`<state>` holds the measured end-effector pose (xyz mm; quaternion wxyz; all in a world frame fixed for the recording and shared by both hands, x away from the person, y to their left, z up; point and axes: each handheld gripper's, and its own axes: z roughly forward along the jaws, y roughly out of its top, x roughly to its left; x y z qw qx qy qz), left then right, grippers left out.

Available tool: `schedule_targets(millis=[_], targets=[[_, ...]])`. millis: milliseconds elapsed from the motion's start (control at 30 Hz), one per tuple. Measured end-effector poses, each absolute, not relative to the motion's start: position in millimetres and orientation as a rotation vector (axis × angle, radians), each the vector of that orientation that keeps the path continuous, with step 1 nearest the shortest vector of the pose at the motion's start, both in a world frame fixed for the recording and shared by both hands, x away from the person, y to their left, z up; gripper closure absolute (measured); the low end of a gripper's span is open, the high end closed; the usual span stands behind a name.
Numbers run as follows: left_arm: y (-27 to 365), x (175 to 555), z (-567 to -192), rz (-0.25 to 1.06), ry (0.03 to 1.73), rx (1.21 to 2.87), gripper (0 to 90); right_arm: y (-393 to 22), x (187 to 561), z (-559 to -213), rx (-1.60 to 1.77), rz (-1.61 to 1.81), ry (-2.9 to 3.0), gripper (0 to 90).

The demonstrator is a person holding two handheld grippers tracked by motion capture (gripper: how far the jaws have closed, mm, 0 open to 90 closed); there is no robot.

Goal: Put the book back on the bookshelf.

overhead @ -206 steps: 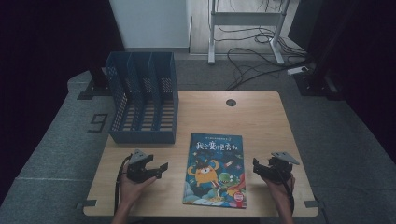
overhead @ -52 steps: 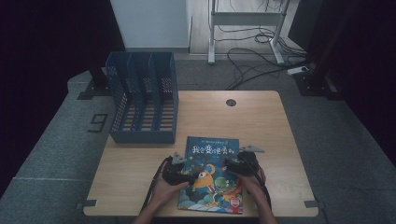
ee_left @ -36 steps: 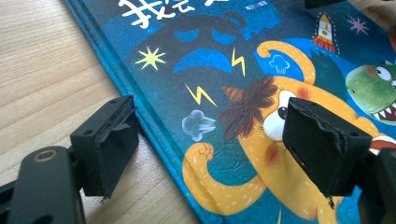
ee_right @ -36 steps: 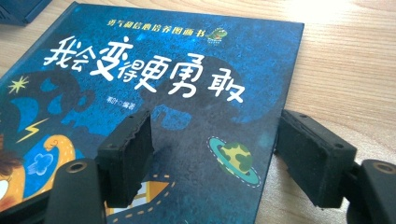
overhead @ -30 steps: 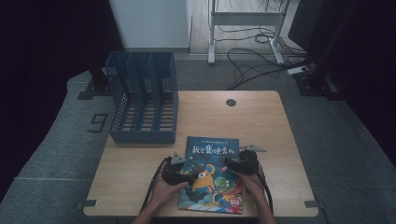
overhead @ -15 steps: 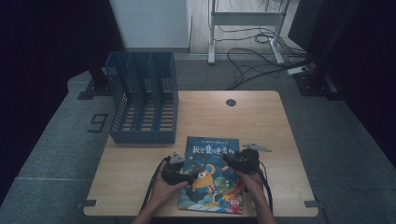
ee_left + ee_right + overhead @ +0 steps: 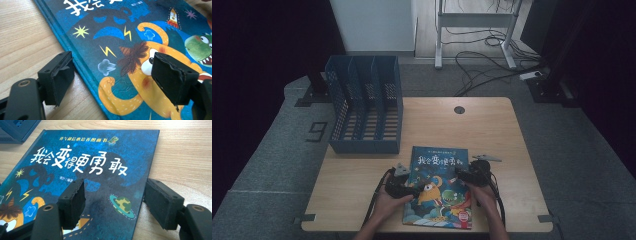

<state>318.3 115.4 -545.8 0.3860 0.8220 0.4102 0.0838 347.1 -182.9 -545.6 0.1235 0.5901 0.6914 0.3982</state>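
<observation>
- My left hand [image 7: 384, 202] comes in from the bottom edge of the high view, forearm angled up and to the right, with the left gripper [image 7: 408, 189] at the book's [image 7: 439, 186] left edge, about midway along it.
- My right hand [image 7: 484, 194] mirrors it, forearm angled up and to the left, and the right gripper [image 7: 463, 175] sits at the book's right edge, a little farther from me than the left one.
- Left gripper [image 7: 112, 82] jaws are spread wide — one over the bare table [image 7: 22, 37] just outside the book's [image 7: 130, 45] edge, the other over the cover by the orange creature. That edge runs between them; I cannot tell whether either jaw touches the book.
- Right gripper [image 7: 115, 200] jaws are also spread wide, straddling the other long edge: one over the dark blue cover below the title, the other over the wood [image 7: 185, 157] just beside the book [image 7: 95, 170]. Contact — I cannot tell.
- The book lies flat and closed, cover up, on the near half of the table [image 7: 492, 125], a bit right of centre. Its long axis runs away from me, tilted slightly, with the white title at the far end and its bottom edge near my side.
- A blue file rack [image 7: 364, 110] stands at the far left of the table, well apart from the book; a corner of it [image 7: 15, 130] shows in the right gripper view.
</observation>
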Motion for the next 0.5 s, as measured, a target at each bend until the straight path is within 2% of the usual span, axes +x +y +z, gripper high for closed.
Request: schedule_targets(millis=[167,500], targets=[[115,317,-546,0.221,1.046,2.094,18.0,-183,346,-545,1.729,1.167,2.016,31.6],[115,317,-546,0.22,1.052,2.085,17.7,-198,347,-547,1.829,1.327,1.976,37.0]])
